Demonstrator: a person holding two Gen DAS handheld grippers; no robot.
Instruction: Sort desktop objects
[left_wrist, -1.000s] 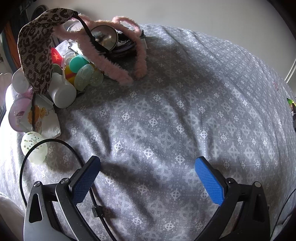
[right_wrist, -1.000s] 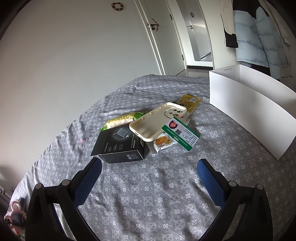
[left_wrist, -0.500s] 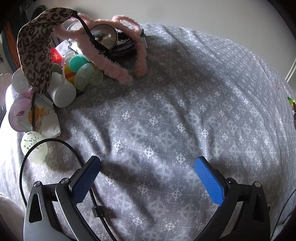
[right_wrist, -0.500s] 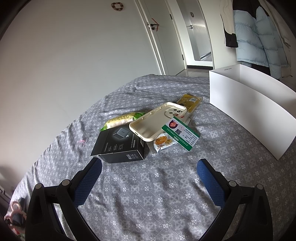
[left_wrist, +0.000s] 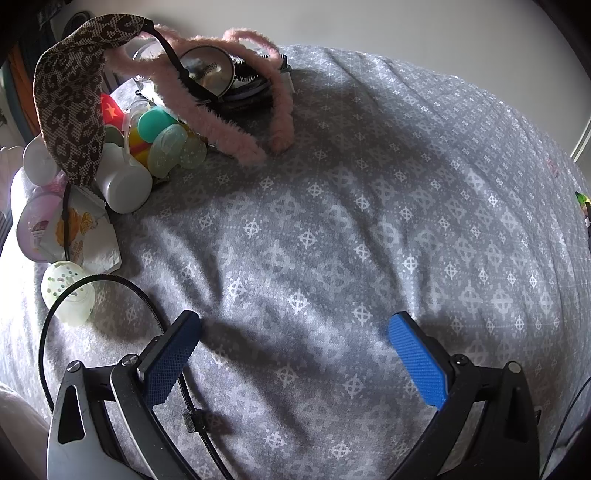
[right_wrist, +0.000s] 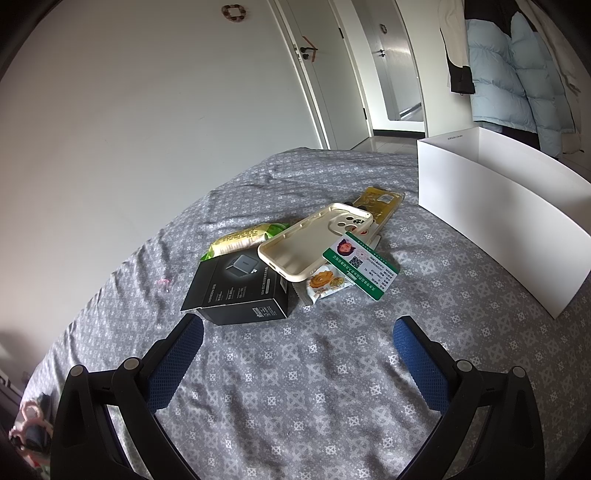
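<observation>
Grey patterned cloth (right_wrist: 314, 369) covers the surface under both grippers. Seen from the right wrist, the right gripper (right_wrist: 297, 334) hangs with its blue-padded jaws spread wide and nothing between them, just short of a small heap: a black box (right_wrist: 240, 291) nearest the left pad, a cream phone case (right_wrist: 314, 240) leaning across its top, a green-edged card (right_wrist: 362, 264) resting against the case, a snack packet (right_wrist: 325, 282) tucked under both, a green-and-yellow wrapper (right_wrist: 245, 236) behind the box and a yellow packet (right_wrist: 376, 201) farther back. A white open box (right_wrist: 509, 218) stands to the right, apart from the heap. From the left wrist, the left gripper (left_wrist: 293, 332) is likewise wide open and holds nothing, over bare cloth. Well ahead to its left lies a clutter: a leopard-print headband (left_wrist: 70, 96), a fluffy pink headband (left_wrist: 221, 129), a white bottle (left_wrist: 125, 184), and a thin black headband (left_wrist: 110, 284) looping near the left pad.
</observation>
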